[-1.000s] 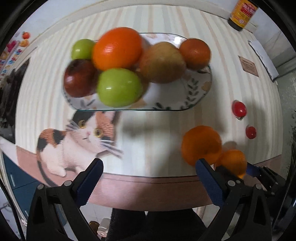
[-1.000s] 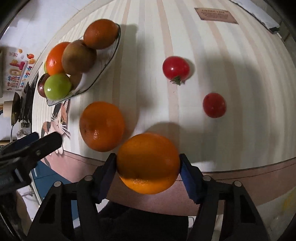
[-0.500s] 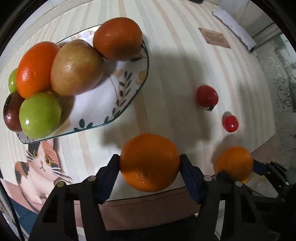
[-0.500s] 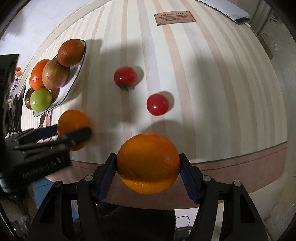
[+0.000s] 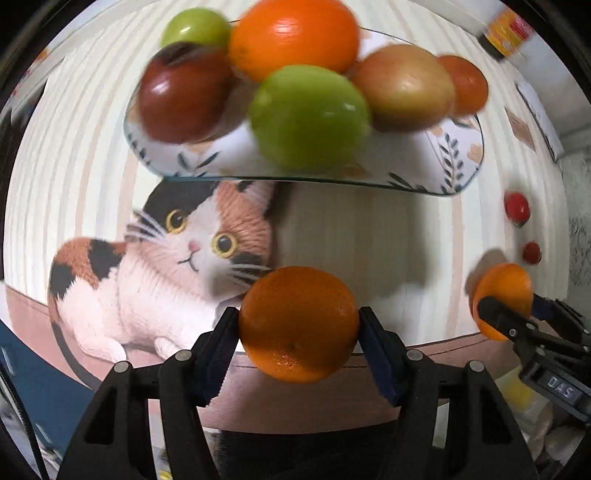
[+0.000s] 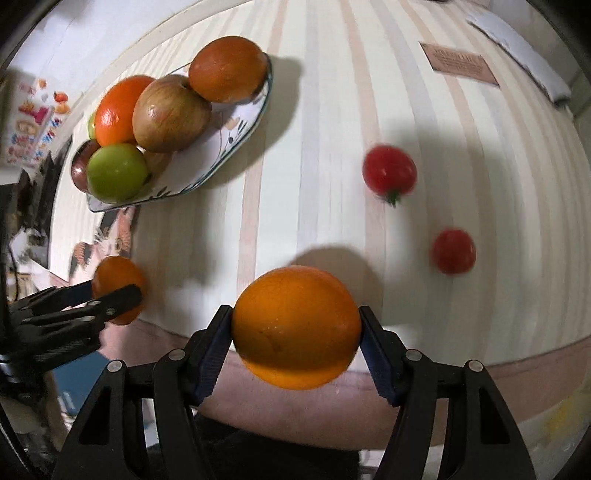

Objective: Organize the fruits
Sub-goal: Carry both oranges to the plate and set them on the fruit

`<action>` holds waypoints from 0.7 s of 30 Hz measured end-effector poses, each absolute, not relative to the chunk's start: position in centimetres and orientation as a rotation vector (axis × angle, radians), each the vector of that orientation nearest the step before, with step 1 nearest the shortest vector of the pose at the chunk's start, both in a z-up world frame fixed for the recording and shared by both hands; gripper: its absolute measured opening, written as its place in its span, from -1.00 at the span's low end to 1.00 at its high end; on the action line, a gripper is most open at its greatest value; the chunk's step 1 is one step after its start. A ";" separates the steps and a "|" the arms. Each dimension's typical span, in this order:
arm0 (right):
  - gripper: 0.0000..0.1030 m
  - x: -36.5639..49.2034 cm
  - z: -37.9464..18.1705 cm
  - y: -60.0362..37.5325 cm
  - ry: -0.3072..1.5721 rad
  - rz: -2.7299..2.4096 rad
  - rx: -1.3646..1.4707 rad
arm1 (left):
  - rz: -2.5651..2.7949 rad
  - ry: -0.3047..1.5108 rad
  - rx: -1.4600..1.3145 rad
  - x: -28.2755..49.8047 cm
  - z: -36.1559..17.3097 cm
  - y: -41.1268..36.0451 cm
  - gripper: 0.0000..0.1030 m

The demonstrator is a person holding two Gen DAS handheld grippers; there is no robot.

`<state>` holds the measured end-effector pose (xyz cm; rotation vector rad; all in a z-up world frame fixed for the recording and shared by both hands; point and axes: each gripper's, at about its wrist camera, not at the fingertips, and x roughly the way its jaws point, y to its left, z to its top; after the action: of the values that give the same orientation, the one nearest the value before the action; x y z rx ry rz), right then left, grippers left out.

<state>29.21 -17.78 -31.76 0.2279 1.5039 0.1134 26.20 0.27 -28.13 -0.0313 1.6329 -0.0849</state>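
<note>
My left gripper (image 5: 298, 336) is shut on an orange (image 5: 298, 323) and holds it near the table's front edge, below the fruit plate (image 5: 454, 173). The plate holds green apples (image 5: 308, 114), a dark red apple (image 5: 181, 92), an orange (image 5: 295, 35) and a brownish apple (image 5: 404, 90). My right gripper (image 6: 295, 339) is shut on a second orange (image 6: 295, 325), also near the front edge. Two red tomatoes (image 6: 389, 173) (image 6: 453, 251) lie on the table to its right. The plate (image 6: 236, 147) shows at the upper left in the right wrist view.
A cat picture (image 5: 166, 266) is printed on the striped table cover. A brown label plaque (image 6: 458, 66) lies at the far right. A jar (image 5: 508, 31) stands at the back. The left gripper with its orange (image 6: 118, 288) shows at the left in the right wrist view.
The left gripper went from open and empty to shut on the orange from the table and has swung left, facing the plate. The right gripper keeps its orange.
</note>
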 end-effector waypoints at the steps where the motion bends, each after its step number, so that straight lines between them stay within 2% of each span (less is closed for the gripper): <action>1: 0.36 29.4 -31.7 -17.8 1.512 0.113 0.225 | -0.083 1.629 -0.036 25.9 -28.1 0.8 0.21; 11: 0.40 28.6 -31.7 -18.6 1.553 0.113 0.217 | -0.109 1.616 -0.068 26.6 -27.4 0.9 0.20; 16: 0.33 28.5 -31.8 -17.9 1.513 0.117 0.226 | -0.157 1.601 -0.080 27.8 -24.7 0.3 0.20; 21: 0.33 29.8 -29.9 -18.6 1.456 0.145 0.323 | -0.245 1.538 -0.105 30.5 -19.2 -0.8 0.20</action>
<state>29.84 -18.55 -29.86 0.3227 1.4565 0.1451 30.48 -0.78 -19.21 -0.1048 1.5381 -0.2446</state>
